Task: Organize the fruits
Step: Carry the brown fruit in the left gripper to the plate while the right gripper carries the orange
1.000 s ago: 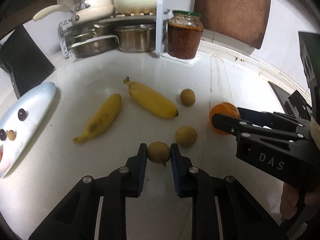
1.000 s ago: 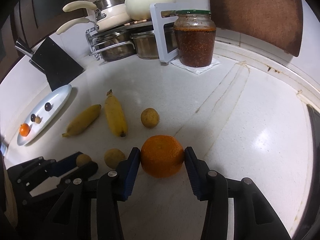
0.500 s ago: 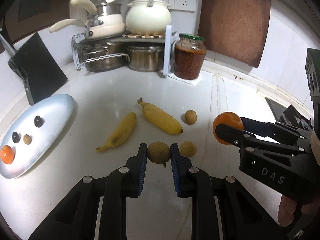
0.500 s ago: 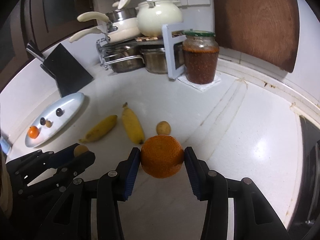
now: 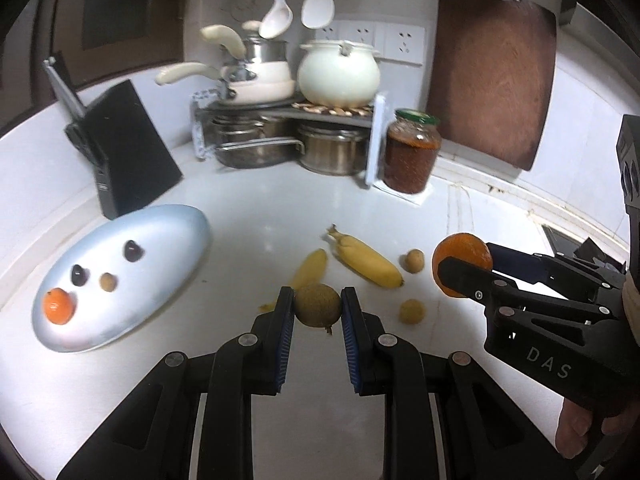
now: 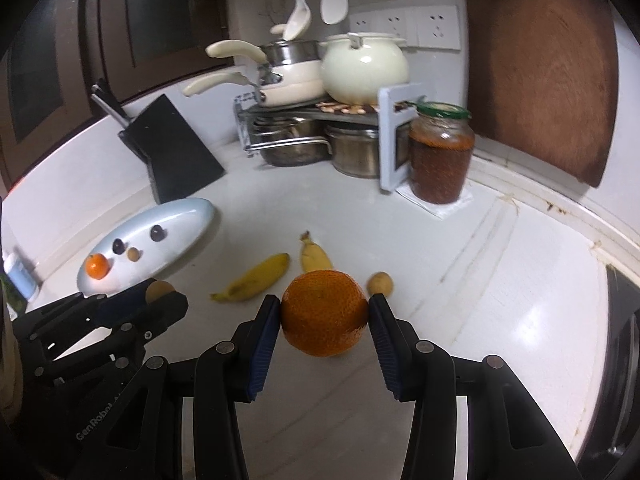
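Note:
My left gripper (image 5: pixel 318 306) is shut on a small brown round fruit (image 5: pixel 318 305), held above the white counter. My right gripper (image 6: pixel 324 314) is shut on a large orange (image 6: pixel 324 312), also lifted; the same orange (image 5: pixel 460 254) shows at the right of the left wrist view. Two bananas (image 5: pixel 370 262) (image 6: pixel 256 278) lie on the counter, with two more small brown fruits (image 5: pixel 413 260) (image 5: pixel 412 311) beside them. At the left an oval pale-blue plate (image 5: pixel 160 228) holds a small orange fruit (image 5: pixel 59 306), two dark fruits (image 5: pixel 133 251) and one small brown fruit (image 5: pixel 108 281).
At the back corner a rack carries pots and a cream kettle (image 5: pixel 338 76). A jar with a green lid (image 5: pixel 412 156) stands beside it. A black knife block (image 5: pixel 128 148) stands behind the plate. A wooden board (image 5: pixel 492 72) leans on the wall. A dark stove edge (image 6: pixel 620 360) lies at the right.
Both grippers have risen and drawn back with their fruits; the counter looks farther away and the whole plate and the back wall have come into view.

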